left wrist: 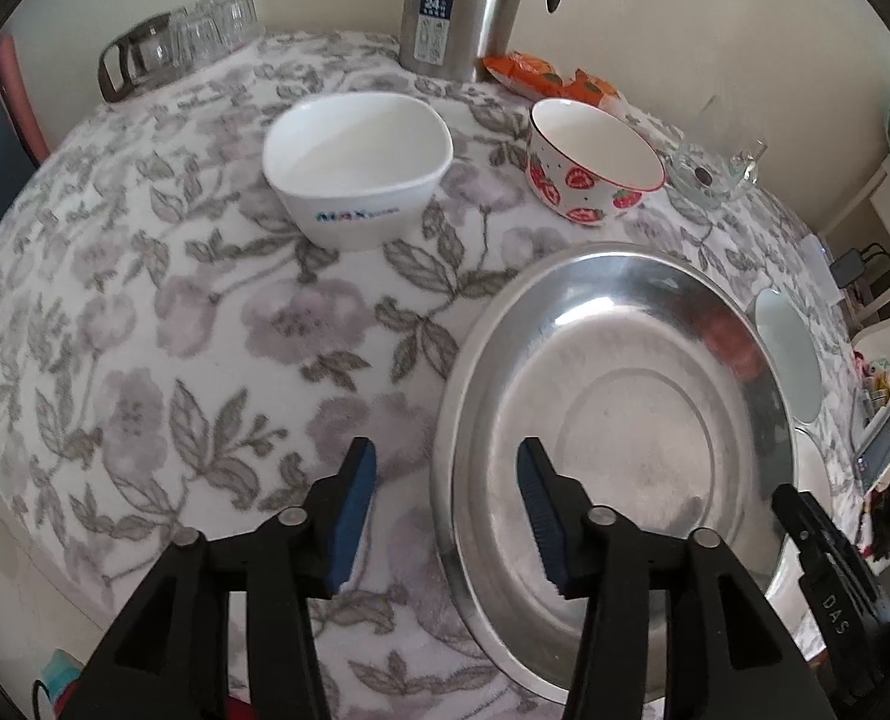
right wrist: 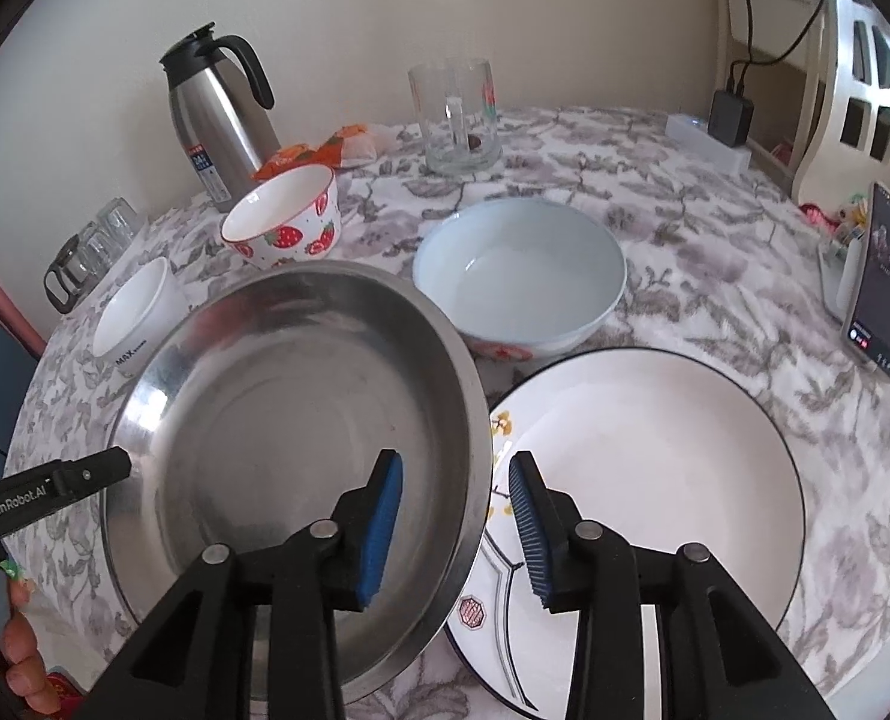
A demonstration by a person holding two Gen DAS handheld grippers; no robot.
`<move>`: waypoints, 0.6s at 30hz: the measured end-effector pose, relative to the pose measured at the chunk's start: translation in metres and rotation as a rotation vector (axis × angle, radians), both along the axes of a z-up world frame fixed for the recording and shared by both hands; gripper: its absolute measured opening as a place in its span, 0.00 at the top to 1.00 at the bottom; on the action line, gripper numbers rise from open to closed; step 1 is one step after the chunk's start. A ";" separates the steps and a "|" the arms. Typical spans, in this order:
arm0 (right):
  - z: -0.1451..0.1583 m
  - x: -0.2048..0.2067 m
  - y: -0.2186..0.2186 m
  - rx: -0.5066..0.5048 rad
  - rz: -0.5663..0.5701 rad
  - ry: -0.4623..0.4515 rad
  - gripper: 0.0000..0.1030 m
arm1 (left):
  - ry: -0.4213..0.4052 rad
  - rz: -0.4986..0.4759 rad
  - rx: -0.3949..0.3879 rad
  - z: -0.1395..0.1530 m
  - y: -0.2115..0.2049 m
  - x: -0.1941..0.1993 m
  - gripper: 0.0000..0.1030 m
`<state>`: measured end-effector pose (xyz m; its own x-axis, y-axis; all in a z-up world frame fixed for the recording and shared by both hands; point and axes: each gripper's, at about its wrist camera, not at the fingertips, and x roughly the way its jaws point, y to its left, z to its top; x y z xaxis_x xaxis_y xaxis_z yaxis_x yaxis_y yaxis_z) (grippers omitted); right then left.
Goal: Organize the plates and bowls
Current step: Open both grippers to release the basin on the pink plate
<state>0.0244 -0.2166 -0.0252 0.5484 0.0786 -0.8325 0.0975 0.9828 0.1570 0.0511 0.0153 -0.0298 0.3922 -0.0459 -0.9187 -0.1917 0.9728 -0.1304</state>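
Left wrist: left gripper (left wrist: pixel 448 516) jaws apart, straddling near rim of steel pan (left wrist: pixel 613 420), pads clear; white square bowl (left wrist: pixel 358 165), strawberry bowl (left wrist: pixel 592 162) beyond on floral cloth (left wrist: pixel 145 330).
Right wrist: right gripper (right wrist: pixel 457 525) jaws apart across pan's right rim, not pressing; pan overlaps white plate (right wrist: pixel 655 480); pale blue bowl (right wrist: pixel 520 276) behind.

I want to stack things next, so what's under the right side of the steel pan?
The steel pan overlaps the left edge of the black-rimmed white plate, which lies on the floral tablecloth. How far the plate reaches beneath is hidden.
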 end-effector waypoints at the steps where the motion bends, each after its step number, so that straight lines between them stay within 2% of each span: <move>1: 0.000 0.000 0.000 -0.003 -0.002 -0.002 0.43 | 0.002 -0.003 0.009 0.000 -0.001 0.001 0.48; 3: 0.000 0.000 0.000 -0.010 -0.007 -0.004 0.36 | 0.008 -0.010 0.009 -0.001 -0.002 0.001 0.43; 5: 0.000 0.001 0.000 -0.007 -0.007 -0.003 0.34 | 0.012 -0.016 0.004 -0.002 -0.002 0.002 0.29; 7: -0.001 0.002 -0.001 -0.003 -0.011 0.004 0.25 | 0.010 -0.016 0.005 -0.004 -0.004 0.003 0.24; 9: -0.003 0.002 -0.001 -0.003 -0.012 0.009 0.22 | 0.013 -0.008 0.009 -0.005 -0.002 0.003 0.23; 11: -0.005 0.003 -0.001 -0.002 -0.006 0.012 0.20 | 0.019 0.004 0.008 -0.007 0.000 0.003 0.11; 12: -0.005 0.003 0.000 -0.001 -0.002 0.015 0.15 | 0.019 0.009 0.006 -0.008 0.001 0.003 0.08; 16: -0.005 0.004 0.001 -0.001 0.006 0.009 0.08 | 0.015 0.013 0.010 -0.008 0.002 0.003 0.07; 18: -0.006 0.004 0.000 0.001 0.003 0.011 0.00 | 0.012 0.010 0.016 -0.008 0.001 0.003 0.06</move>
<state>0.0285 -0.2169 -0.0314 0.5387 0.0813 -0.8386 0.0962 0.9829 0.1570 0.0539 0.0166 -0.0377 0.3811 -0.0270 -0.9241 -0.2029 0.9728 -0.1121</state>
